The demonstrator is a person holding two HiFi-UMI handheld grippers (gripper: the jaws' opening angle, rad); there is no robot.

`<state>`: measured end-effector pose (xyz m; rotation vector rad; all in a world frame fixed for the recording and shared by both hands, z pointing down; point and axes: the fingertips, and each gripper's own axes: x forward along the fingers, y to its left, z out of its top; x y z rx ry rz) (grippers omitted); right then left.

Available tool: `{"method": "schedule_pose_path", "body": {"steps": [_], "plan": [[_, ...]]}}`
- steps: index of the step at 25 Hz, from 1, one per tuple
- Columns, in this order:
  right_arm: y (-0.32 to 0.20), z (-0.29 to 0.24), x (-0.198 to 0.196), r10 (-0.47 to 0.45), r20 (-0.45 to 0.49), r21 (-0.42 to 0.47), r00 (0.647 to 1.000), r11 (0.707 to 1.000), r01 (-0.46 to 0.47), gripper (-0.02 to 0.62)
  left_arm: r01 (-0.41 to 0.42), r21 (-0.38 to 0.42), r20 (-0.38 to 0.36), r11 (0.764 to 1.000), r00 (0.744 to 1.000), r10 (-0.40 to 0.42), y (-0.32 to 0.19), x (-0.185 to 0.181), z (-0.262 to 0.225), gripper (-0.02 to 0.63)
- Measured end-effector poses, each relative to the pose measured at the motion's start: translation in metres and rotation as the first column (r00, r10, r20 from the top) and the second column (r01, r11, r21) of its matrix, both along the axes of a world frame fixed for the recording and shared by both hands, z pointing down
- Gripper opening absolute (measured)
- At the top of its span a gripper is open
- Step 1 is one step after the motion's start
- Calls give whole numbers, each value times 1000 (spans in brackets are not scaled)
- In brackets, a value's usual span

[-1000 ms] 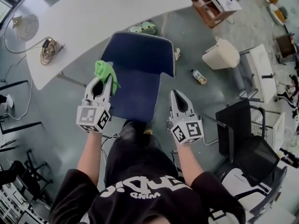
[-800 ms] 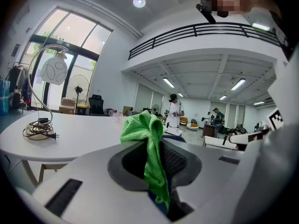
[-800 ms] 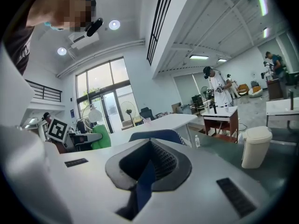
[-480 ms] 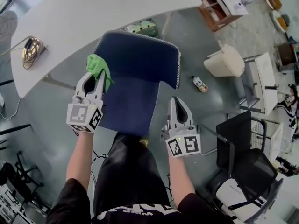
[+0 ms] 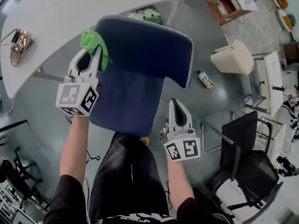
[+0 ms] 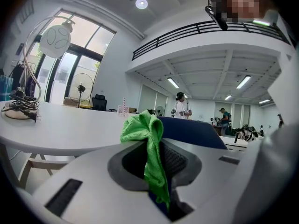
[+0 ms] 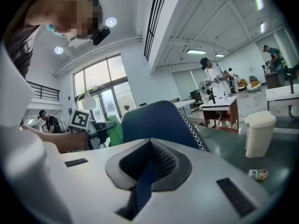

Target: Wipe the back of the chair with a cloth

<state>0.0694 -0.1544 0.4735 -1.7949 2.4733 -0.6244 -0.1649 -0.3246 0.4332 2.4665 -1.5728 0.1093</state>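
Nearest to us, the right gripper (image 5: 173, 102) hangs just off the right side of the chair seat (image 5: 128, 99). Its jaws are drawn together with nothing between them (only a sliver of the blue upholstery shows through the slit in its own view). Further out on the left, the left gripper (image 5: 99, 49) is raised to the chair's back (image 5: 149, 48), and its jaws are clamped on a green cloth (image 5: 89, 40). The cloth bunches out past the tips and trails down between them. It sits at the left end of the dark blue back, near the top edge, and we read it as touching the fabric. Beyond the chair runs a white table (image 5: 93, 3), with a coil of cable (image 5: 18, 40) at its left end. On the floor to the right lie a small bottle (image 5: 204, 79) and, further off, a cream bin (image 5: 231, 57).
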Motion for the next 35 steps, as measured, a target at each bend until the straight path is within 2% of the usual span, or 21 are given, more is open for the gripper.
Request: {"method": "schedule_pose_path", "body": {"steps": [5, 11, 21, 27, 31, 35], "plan": [[3, 9, 0, 9, 18, -20, 1000, 1000, -8, -5, -33, -2, 17, 999, 999, 33, -18, 8, 4, 60], [8, 11, 5, 31, 16, -32, 999, 999, -31, -5, -73, 5, -3, 997, 997, 73, -27, 28, 7, 60], [19, 6, 18, 80, 19, -34, 997, 996, -79, -5, -203, -2, -36, 979, 979, 202, -6, 103, 16, 58], [27, 0, 23, 106, 15, -28, 994, 994, -106, -4, -358, -26, -54, 933, 933, 356, 24, 173, 27, 58], [35, -4, 36, 147, 10, -20, 989, 989, -147, -5, -465, -35, -46, 885, 885, 463, 50, 222, 37, 58], [41, -6, 48, 180, 10, -19, 984, 984, -180, -4, -556, -46, -59, 830, 831, 553, 78, 254, 44, 58]]}}
